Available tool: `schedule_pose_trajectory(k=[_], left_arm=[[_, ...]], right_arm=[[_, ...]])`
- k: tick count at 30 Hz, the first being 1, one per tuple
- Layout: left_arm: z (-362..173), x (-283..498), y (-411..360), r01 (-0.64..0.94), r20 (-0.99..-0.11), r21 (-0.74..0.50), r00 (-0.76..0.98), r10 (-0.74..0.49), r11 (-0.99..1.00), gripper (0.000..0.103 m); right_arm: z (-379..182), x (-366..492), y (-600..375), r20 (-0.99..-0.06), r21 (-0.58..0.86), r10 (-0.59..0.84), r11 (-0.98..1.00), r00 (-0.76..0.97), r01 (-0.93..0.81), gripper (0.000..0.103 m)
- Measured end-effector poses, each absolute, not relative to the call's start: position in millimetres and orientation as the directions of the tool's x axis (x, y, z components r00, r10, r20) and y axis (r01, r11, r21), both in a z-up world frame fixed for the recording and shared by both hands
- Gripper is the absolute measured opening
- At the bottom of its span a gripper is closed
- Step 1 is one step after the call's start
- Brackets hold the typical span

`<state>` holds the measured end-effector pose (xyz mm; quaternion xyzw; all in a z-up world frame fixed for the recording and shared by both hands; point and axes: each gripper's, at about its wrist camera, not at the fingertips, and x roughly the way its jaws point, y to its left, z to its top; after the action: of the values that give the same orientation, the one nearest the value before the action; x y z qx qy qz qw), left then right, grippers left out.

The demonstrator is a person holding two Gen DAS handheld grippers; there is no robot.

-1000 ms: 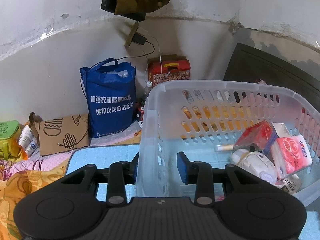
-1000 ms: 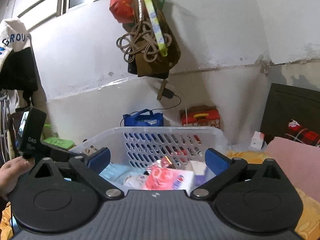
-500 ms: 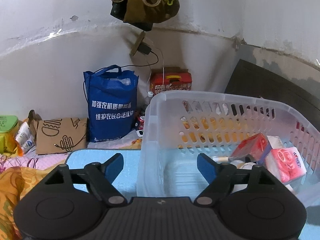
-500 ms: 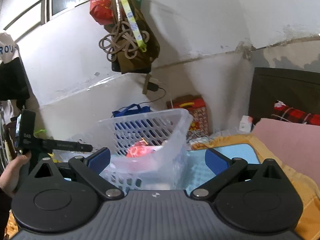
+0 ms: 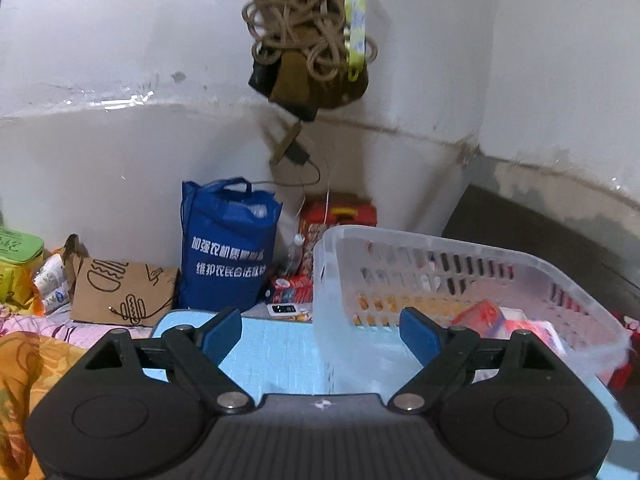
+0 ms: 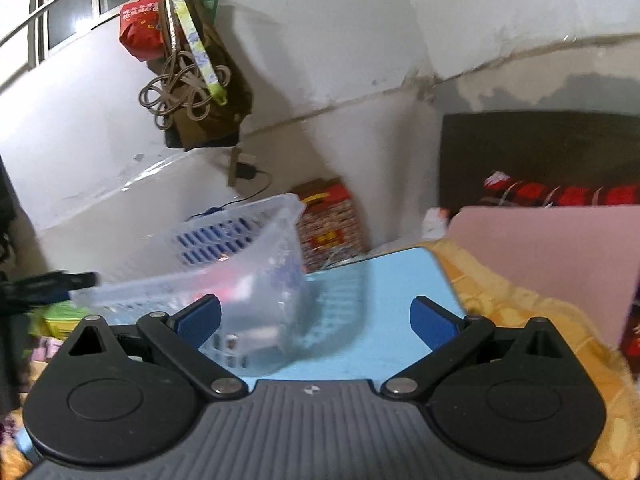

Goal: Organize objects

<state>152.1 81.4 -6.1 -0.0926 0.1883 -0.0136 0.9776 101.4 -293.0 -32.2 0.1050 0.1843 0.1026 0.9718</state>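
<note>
Basket (image 5: pixel 404 240), translucent white plastic with slotted walls, sits on the light blue mat (image 5: pixel 276 344). Left gripper (image 5: pixel 320 334): jaws spread wide, nothing between the blue pads; the left pad lies over bare mat, the right pad lies in front of the basket's near wall, contact not determinable. Basket contents seen through the wall at right: red and pink packets (image 5: pixel 516 322), blurred. Right gripper (image 6: pixel 316 316): jaws likewise wide apart, holding nothing; its left pad overlaps the basket (image 6: pixel 240 264) corner in view, its right pad is over the mat (image 6: pixel 384 280). Basket appears motion-blurred in the right wrist view. Behind the mat, against the wall: blue tote bag (image 5: pixel 228 240) with white print, brown paper bag (image 5: pixel 124 292), red box (image 5: pixel 340 216). Bundle of rope and bags (image 5: pixel 312 44) hangs on the wall above. Pink board (image 6: pixel 552 256) stands right of the mat, on orange bedding (image 6: pixel 520 312)
</note>
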Motion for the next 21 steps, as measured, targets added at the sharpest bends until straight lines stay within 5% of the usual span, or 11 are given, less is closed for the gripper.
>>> schedule_pose_trajectory(k=[9,15,21], left_arm=[[-15,71,99,-0.048,-0.307,-0.185,0.952,-0.011,0.982,0.090],[-21,37,97,-0.059,-0.363,-0.109,0.932,0.016,0.992,0.090],[1,40,74,0.005,-0.343,-0.070,0.939,-0.029,0.998,0.090]], right_arm=[[-60,66,-290,-0.323,0.226,0.258,0.955,0.910,-0.191,0.103],[-73,50,-293,-0.307,0.357,0.319,0.912,0.897,-0.202,0.103],[-46,70,-263,-0.368,0.171,0.221,0.971,0.903,-0.168,0.103]])
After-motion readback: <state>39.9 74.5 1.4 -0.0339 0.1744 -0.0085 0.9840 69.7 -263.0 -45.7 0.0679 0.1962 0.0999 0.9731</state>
